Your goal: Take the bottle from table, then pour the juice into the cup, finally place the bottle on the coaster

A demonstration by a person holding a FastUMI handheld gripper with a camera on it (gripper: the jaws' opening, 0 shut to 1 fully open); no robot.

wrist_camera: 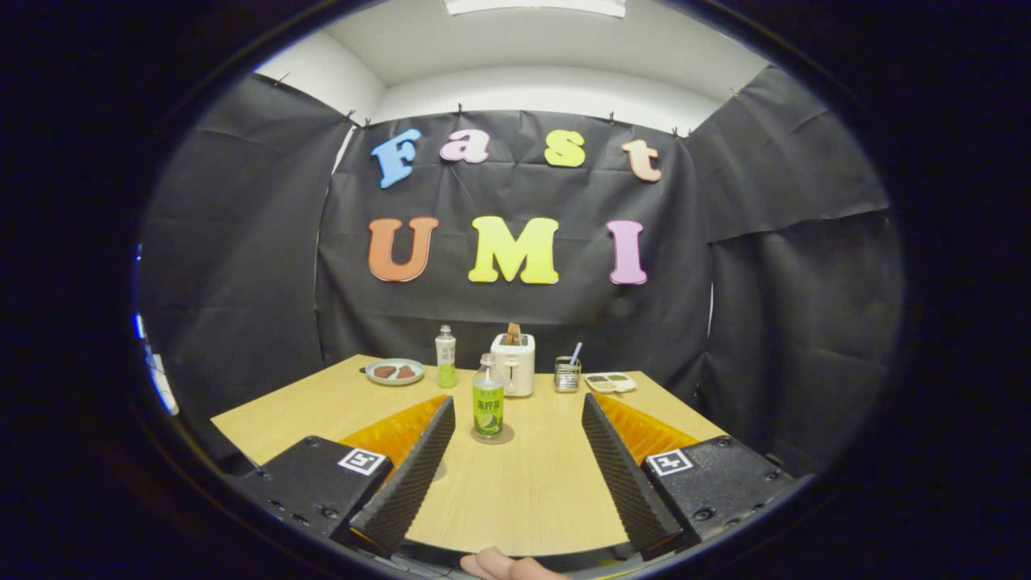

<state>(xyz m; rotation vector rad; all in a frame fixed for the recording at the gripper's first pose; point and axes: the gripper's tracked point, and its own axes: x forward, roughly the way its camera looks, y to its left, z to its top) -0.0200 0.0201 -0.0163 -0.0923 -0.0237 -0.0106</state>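
Bottle first: a clear plastic bottle with a green label (488,396) stands upright on a round grey coaster (492,436), about mid-table on the pale wooden table (523,483). It has a small pale cap. Label has white writing on green w/ a lime-like picture, but the words are too small to read.

Gripper (519,415) is wide open, holding nothing. Its two black ribbed fingers (415,471) spread out to left & right, and the bottle sits between the tips, a bit closer to the left one, not touching either. Orange parts show behind each finger. Each black finger base has a little black-and-white square marker on top. A bit of a person's hand (499,566) shows at the very near edge, between the finger bases.

Far side of the table, left to right: a round light-blue plate w/ brown food bits (395,371); a second clear bottle with green drink low in it and a white label (445,356), writing too small to read; a white toaster w/ something brown poking out the top (514,362); a small see-through cup holding a blue-tipped stick (568,373); and a flat white tray with green & brown patches (610,382). The toaster is right behind the near bottle.
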